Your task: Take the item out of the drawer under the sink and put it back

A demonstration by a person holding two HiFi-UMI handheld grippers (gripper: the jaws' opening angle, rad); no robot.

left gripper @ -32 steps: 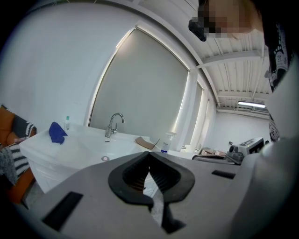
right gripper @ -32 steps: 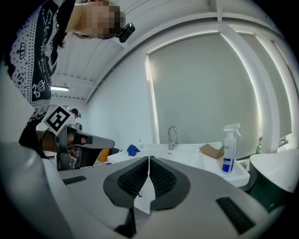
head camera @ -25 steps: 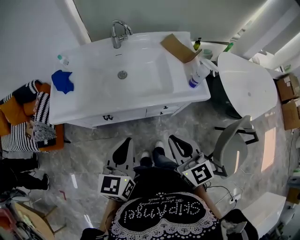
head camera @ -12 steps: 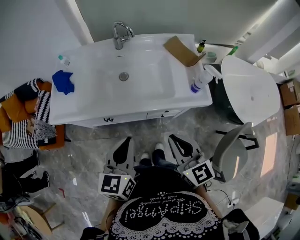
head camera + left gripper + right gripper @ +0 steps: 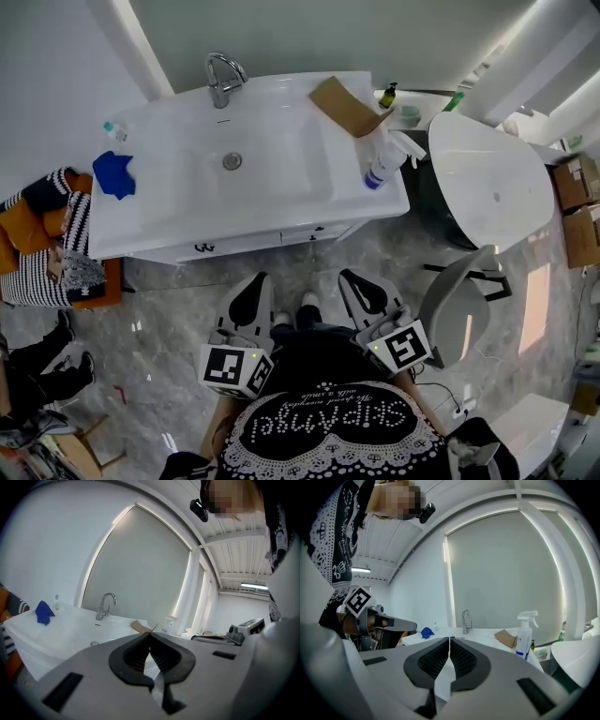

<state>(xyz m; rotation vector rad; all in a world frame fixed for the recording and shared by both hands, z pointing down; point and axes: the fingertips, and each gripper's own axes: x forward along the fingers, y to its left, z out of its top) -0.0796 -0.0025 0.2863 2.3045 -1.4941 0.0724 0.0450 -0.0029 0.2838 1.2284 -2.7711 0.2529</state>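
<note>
- Left gripper (image 5: 251, 298): jaws clenched tip to tip with nothing between them. It is held low in front of the person, pointing toward the vanity and well short of it.
- Right gripper (image 5: 364, 292): jaws pressed together and empty. It lies beside the left gripper, with the person's shoes (image 5: 307, 302) between the two.
- Drawer fronts (image 5: 258, 242): under the sink basin (image 5: 258, 173), both closed, each with a dark handle (image 5: 203, 247). The item cannot be seen in any view, and neither gripper touches the fronts.
- On the counter: a faucet (image 5: 221, 80) at the back, with a blue cloth (image 5: 112, 174) and a small bottle (image 5: 113, 130) at the left end. A cardboard piece (image 5: 345, 105) and a spray bottle (image 5: 379, 162) are at the right end.
- Left of the vanity: striped textiles on an orange seat (image 5: 52, 258), close against the cabinet's side.
- Right of the vanity: a large white oval fixture (image 5: 483, 173). A grey chair (image 5: 457, 305) stands near the right gripper.
- Open room: a band of grey marbled floor (image 5: 169, 309) runs between the grippers and the drawer fronts.
</note>
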